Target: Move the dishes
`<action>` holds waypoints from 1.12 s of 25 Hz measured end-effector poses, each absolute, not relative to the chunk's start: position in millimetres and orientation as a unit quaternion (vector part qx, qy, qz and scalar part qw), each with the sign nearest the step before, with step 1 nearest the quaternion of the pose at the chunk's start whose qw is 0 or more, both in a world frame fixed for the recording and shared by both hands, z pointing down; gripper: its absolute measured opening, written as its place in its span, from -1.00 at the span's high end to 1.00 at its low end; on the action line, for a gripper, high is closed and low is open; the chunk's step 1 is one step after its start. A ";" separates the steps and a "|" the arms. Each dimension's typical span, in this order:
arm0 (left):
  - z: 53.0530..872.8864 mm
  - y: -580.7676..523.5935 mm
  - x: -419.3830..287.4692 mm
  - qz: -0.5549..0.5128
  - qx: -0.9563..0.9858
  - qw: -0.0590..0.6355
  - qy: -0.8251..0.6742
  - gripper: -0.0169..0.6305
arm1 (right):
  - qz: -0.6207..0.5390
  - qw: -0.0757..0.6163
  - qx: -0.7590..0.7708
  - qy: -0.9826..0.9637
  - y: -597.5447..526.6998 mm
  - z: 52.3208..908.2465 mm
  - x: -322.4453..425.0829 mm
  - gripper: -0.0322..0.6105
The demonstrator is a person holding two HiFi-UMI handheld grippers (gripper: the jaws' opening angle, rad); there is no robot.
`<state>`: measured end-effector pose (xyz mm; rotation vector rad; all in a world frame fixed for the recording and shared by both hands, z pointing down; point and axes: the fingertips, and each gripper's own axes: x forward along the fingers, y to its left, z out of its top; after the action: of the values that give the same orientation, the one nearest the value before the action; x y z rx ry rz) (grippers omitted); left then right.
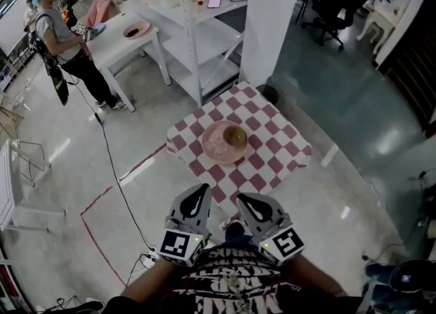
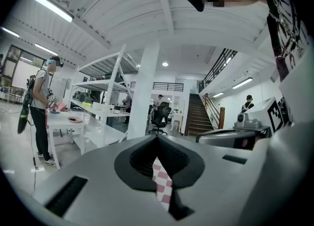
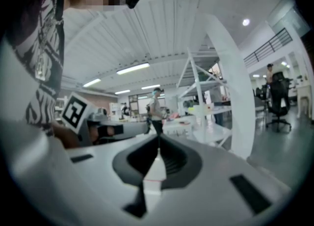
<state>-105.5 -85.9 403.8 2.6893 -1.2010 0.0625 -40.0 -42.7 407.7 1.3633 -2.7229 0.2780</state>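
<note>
A pink plate (image 1: 219, 144) with a small brownish bowl (image 1: 235, 135) on its right part sits in the middle of a small table under a red-and-white checked cloth (image 1: 272, 139). My left gripper (image 1: 202, 191) and right gripper (image 1: 246, 201) are held close to my body, short of the table's near edge, both shut with nothing in them. In the left gripper view, a strip of the checked cloth (image 2: 163, 178) shows through the slit of the closed jaws. The right gripper view shows its jaws closed, with pale floor (image 3: 153, 175) beyond.
A white pillar (image 1: 272, 20) and white metal shelving (image 1: 194, 40) stand behind the checked table. A white table (image 1: 126, 43) with a dish on it is at far left, a person (image 1: 65, 47) beside it. A cable (image 1: 112, 169) crosses the floor; office chairs (image 1: 334, 3) stand at the back right.
</note>
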 end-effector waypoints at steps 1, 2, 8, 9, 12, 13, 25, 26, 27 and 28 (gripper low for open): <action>403.0 -91.0 -100.6 0.021 0.910 0.095 -0.403 0.88 | 0.089 0.041 0.445 -0.890 -47.3 406.0 -36.6 0.79; 403.0 -96.0 -95.5 0.022 0.911 0.093 -0.400 0.88 | 0.087 0.040 0.445 -0.890 -51.5 405.0 -33.5 0.79; 408.0 -120.9 -61.9 0.027 0.919 0.098 -0.381 0.88 | 0.094 0.039 0.462 -0.881 -78.2 404.6 -1.0 0.79; 408.8 -125.2 -57.1 0.029 0.920 0.098 -0.379 0.88 | 0.095 0.035 0.468 -0.878 -83.8 403.7 7.0 0.79; 411.5 -138.1 -43.9 0.033 0.921 0.098 -0.377 0.88 | 0.100 0.030 0.478 -0.872 -98.3 405.1 27.6 0.79; 411.4 -142.2 -40.0 0.033 0.921 0.097 -0.376 0.88 | 0.102 0.028 0.479 -0.871 -102.4 405.7 32.4 0.79; 400.7 -184.6 -13.0 0.037 0.906 0.091 -0.411 0.88 | 0.090 0.008 0.427 -0.900 -140.1 390.6 55.2 0.79; 402.5 -187.3 -11.7 0.037 0.903 0.096 -0.416 0.88 | 0.094 0.007 0.424 -0.901 -141.8 391.9 59.5 0.79; 404.5 -189.5 -10.4 0.038 0.901 0.098 -0.420 0.88 | 0.098 0.005 0.421 -0.902 -144.1 394.6 63.7 0.79; 407.0 -191.0 -9.5 0.041 0.899 0.098 -0.424 0.88 | 0.103 0.004 0.418 -0.902 -146.8 398.1 67.4 0.79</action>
<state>-9.5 -191.0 407.0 2.6615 -1.2552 0.1213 67.4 -146.8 398.1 1.3112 -2.8287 0.3216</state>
